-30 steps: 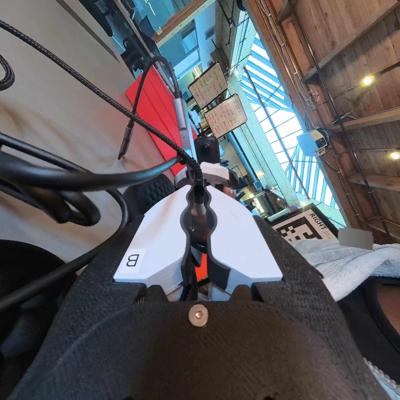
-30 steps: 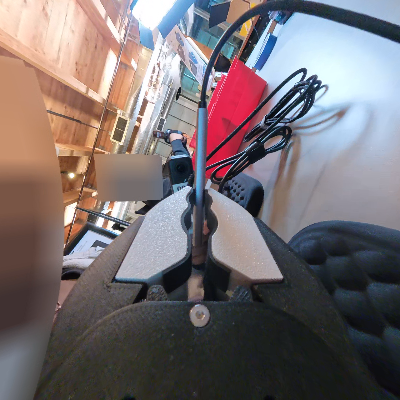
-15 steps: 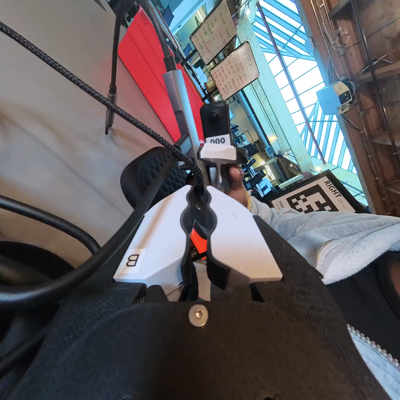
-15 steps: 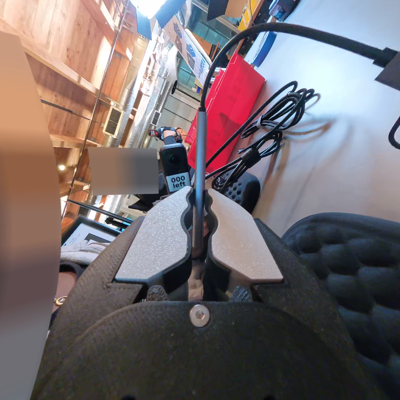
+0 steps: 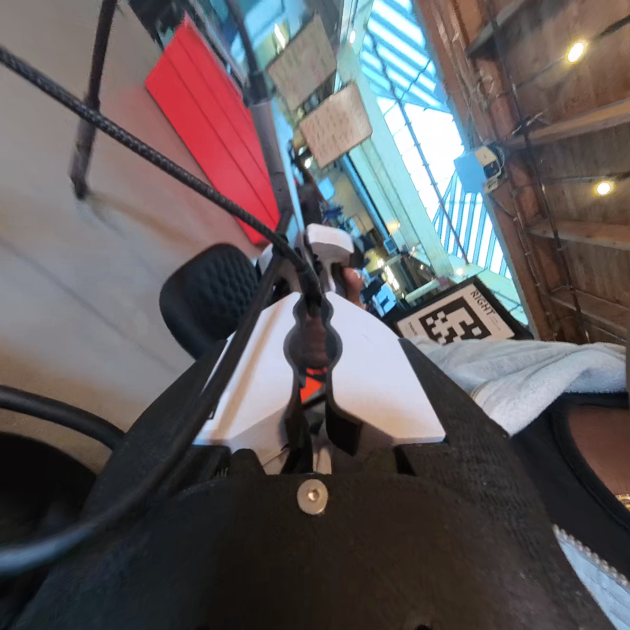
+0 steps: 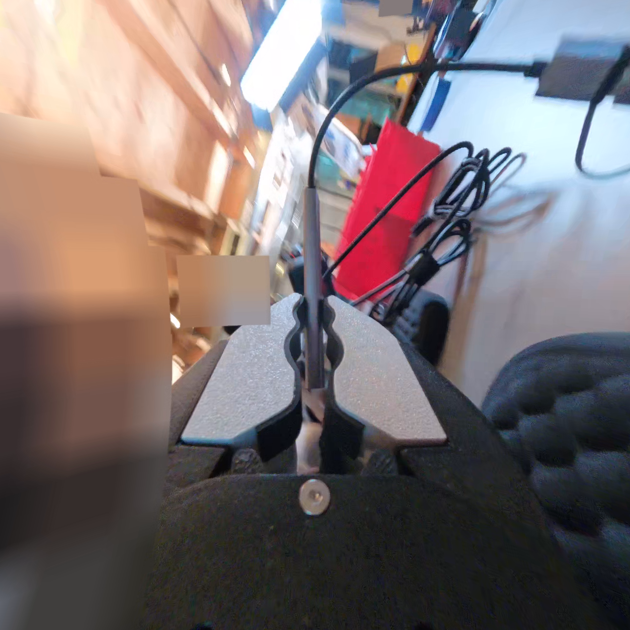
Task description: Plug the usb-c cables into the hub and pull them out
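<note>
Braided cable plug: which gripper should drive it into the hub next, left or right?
Left. The left gripper is shut on the braided cable at its plug end, while the right gripper clamps the grey hub, bracing it.

A red folder (image 5: pixel 218 136) lies on the pale table (image 5: pixel 68 289) — hanging boards (image 5: pixel 335 128), wooden wall (image 5: pixel 562 119) beyond

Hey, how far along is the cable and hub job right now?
Done: both pieces are picked up. In hand: the right gripper clamps the grey hub; the left gripper clamps the braided cable at its plug end. Whether they are mated is hidden. Left: the bundled cables on the table.
</note>
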